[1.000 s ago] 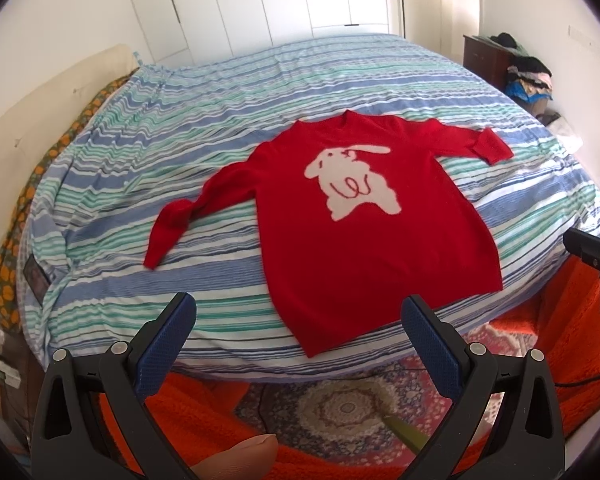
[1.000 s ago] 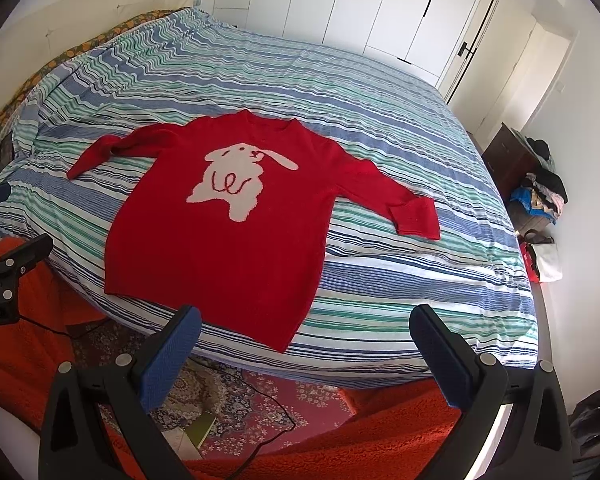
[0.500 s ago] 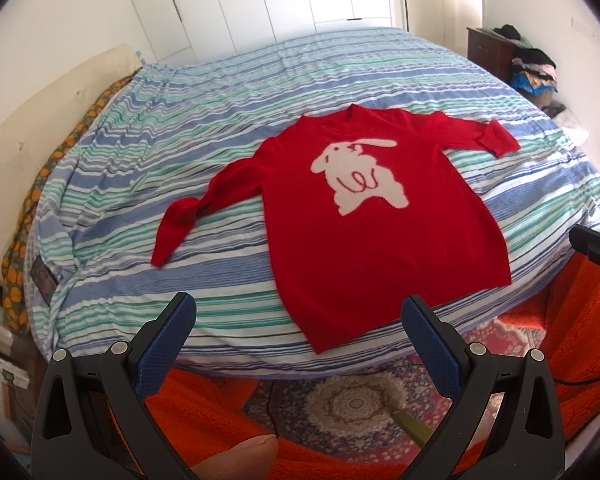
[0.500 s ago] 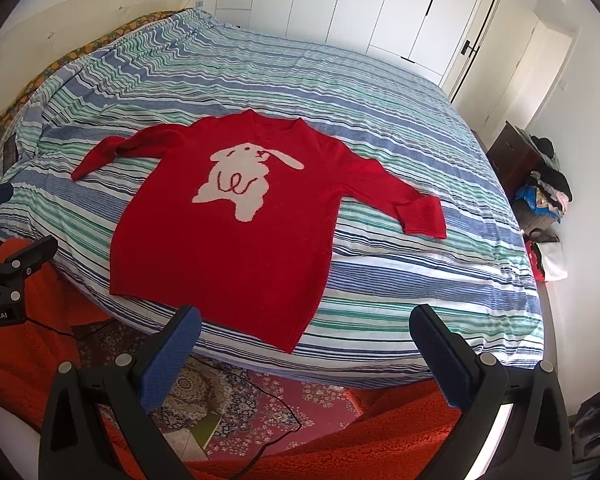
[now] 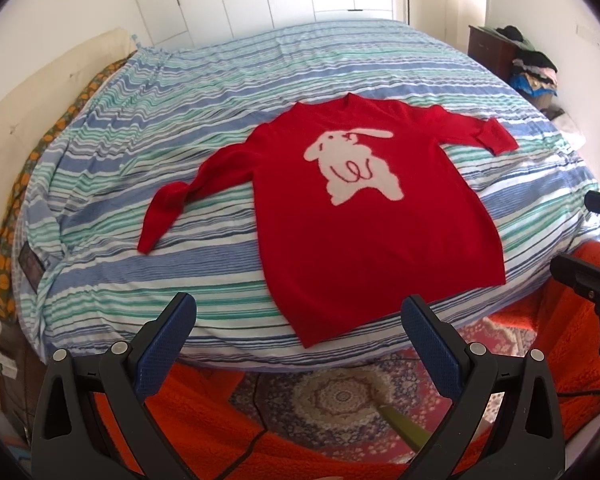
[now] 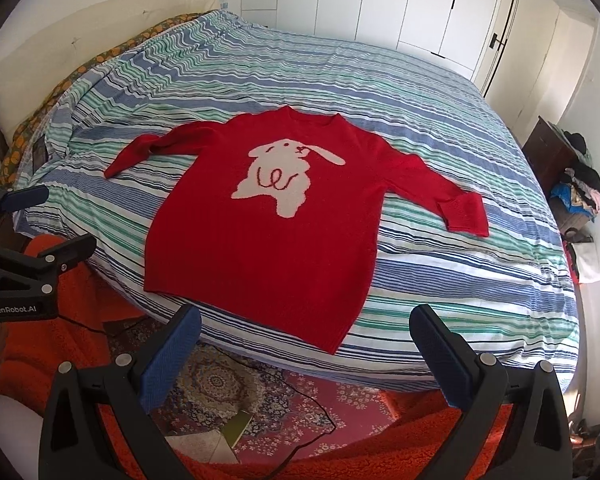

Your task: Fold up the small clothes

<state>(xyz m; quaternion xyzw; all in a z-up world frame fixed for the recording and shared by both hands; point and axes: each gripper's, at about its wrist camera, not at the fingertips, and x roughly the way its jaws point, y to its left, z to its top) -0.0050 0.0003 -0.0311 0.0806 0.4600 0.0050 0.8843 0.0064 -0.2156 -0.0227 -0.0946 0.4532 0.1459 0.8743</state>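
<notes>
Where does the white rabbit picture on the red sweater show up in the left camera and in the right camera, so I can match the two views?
Left wrist view: the white rabbit sits right of centre, upper middle, on the red sweater.
Right wrist view: the rabbit sits just left of centre, upper middle.
Shared landmark: the striped bedspread under the sweater, with white wardrobe doors behind the bed in both.
</notes>
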